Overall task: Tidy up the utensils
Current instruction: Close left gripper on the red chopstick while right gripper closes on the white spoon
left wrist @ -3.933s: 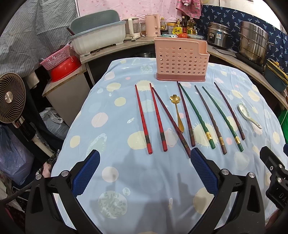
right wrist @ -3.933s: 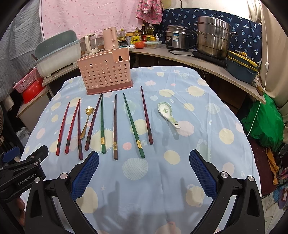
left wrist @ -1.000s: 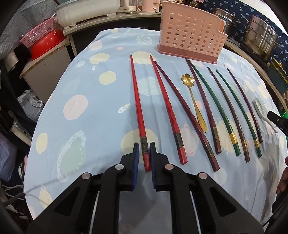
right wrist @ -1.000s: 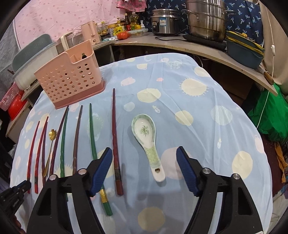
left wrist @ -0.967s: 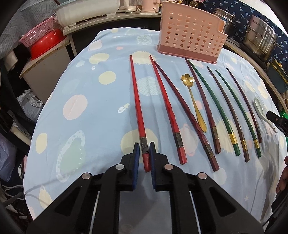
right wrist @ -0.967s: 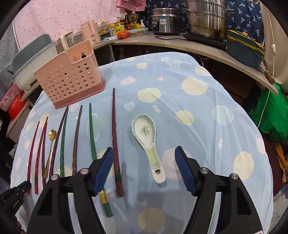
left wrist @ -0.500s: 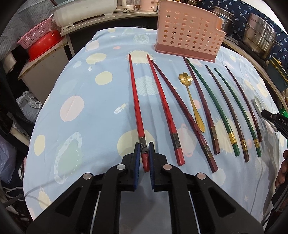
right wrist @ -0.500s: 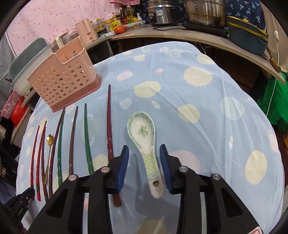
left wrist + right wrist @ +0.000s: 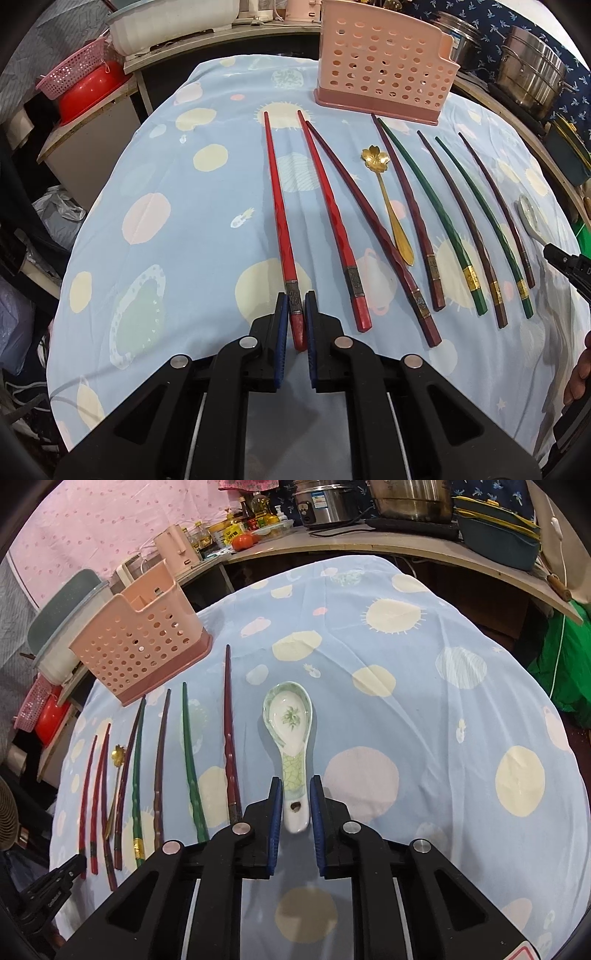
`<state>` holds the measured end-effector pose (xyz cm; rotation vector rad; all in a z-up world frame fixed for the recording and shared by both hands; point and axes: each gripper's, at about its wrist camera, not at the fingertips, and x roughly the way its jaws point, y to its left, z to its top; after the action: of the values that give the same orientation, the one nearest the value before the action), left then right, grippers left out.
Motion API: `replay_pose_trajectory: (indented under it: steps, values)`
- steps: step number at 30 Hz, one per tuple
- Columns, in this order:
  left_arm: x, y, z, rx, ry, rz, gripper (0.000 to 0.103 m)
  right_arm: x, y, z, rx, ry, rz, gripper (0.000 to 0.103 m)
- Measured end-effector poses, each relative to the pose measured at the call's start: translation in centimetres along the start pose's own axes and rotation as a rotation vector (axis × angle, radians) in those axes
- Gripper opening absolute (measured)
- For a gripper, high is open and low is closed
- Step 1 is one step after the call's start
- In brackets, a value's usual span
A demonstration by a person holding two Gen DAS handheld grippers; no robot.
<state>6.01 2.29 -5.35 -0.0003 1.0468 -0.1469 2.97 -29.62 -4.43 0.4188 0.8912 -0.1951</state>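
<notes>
My left gripper point(image 9: 295, 300) is shut on the thick near end of the leftmost red chopstick point(image 9: 275, 192), which still lies on the blue spotted cloth. Beside it lie a second red chopstick point(image 9: 328, 218), several dark red, brown and green chopsticks and a gold flower spoon point(image 9: 388, 199). The pink perforated holder point(image 9: 384, 77) stands upright at the far end of the row. In the right wrist view my right gripper point(image 9: 295, 781) is closing on the handle of the green-and-white ceramic spoon point(image 9: 290, 716). Its blue pads meet the handle's sides, and the spoon rests flat, bowl up.
A counter curves behind the table with steel pots point(image 9: 406, 494), bottles and a pink kettle point(image 9: 177, 550). A white dish tub point(image 9: 173, 22) and a red bowl in a pink basket point(image 9: 85, 88) sit far left. A hand point(image 9: 580, 373) shows at the right edge.
The right gripper's jaws have come together from wide apart onto the ceramic spoon's handle. The left gripper has stayed shut on the red chopstick without moving.
</notes>
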Motion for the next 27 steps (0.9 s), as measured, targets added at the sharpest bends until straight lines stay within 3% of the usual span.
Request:
replay_pose_trajectory:
  steps: [13, 27]
  values:
    - [-0.1, -0.1, -0.1, 0.001, -0.002, -0.001, 0.009, -0.4, 0.3, 0.0, -0.002, -0.013, 0.01, 0.012]
    - [-1.4, 0.0, -0.8, -0.015, 0.0, -0.055, 0.008, -2.9, 0.5, -1.9, -0.019, -0.035, 0.01, 0.011]
